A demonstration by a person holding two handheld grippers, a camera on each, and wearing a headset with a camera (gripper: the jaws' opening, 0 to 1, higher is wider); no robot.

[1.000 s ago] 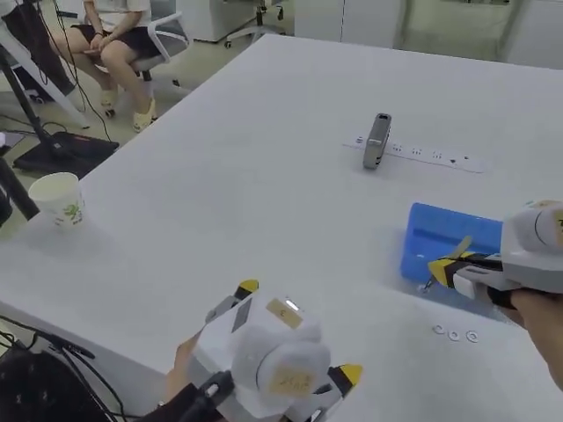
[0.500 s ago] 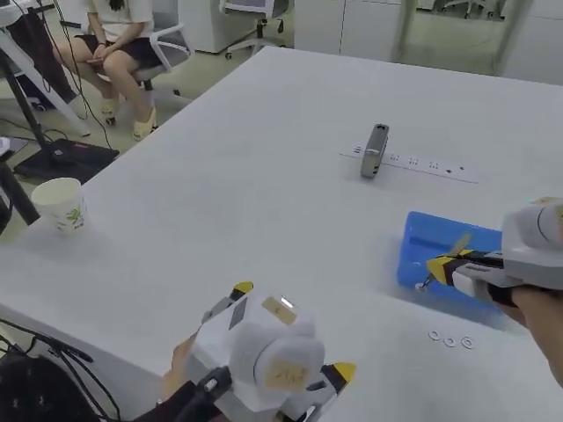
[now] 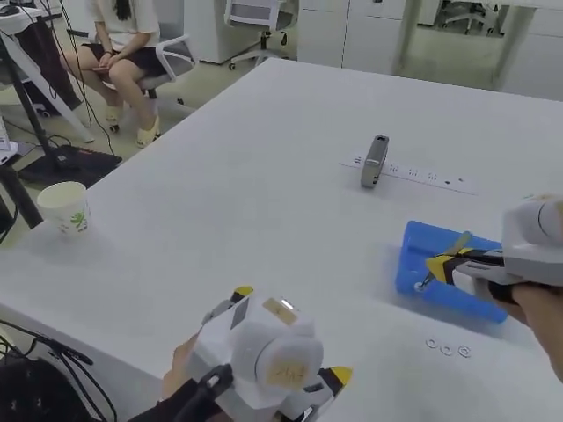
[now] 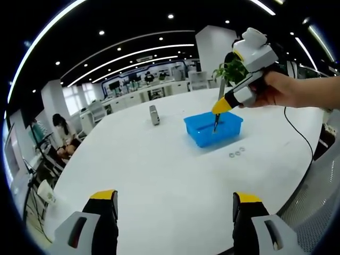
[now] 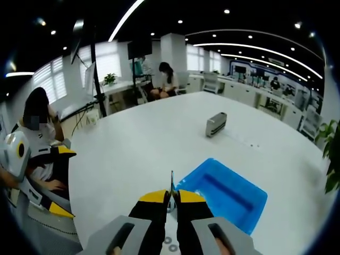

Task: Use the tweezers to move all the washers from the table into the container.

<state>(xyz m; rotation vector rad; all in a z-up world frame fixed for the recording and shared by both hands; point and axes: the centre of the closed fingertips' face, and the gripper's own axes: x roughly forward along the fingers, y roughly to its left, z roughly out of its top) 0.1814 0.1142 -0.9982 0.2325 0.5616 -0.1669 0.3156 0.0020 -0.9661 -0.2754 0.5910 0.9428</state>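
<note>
A blue container (image 3: 444,280) stands at the table's right. My right gripper (image 3: 438,263) hovers over its near left corner, shut on thin tweezers (image 3: 427,280) whose tips point down at the corner. Whether the tips hold a washer is too small to tell. Three small washers (image 3: 447,349) lie in a row on the table just in front of the container. In the right gripper view the jaws pinch the tweezers (image 5: 171,187) beside the container (image 5: 226,195), with washers (image 5: 170,245) below. My left gripper (image 4: 174,212) is open and holds nothing, low at the table's near edge (image 3: 280,352).
A white power strip (image 3: 413,173) with a grey device (image 3: 374,161) across it lies beyond the container. A paper cup (image 3: 66,207) stands near the table's left edge. A person (image 3: 123,44) sits on a chair past the far left corner.
The head camera has tipped, sliding the whole scene slightly. The right gripper with the tweezers stays at the container's near left corner; the left gripper stays low.
</note>
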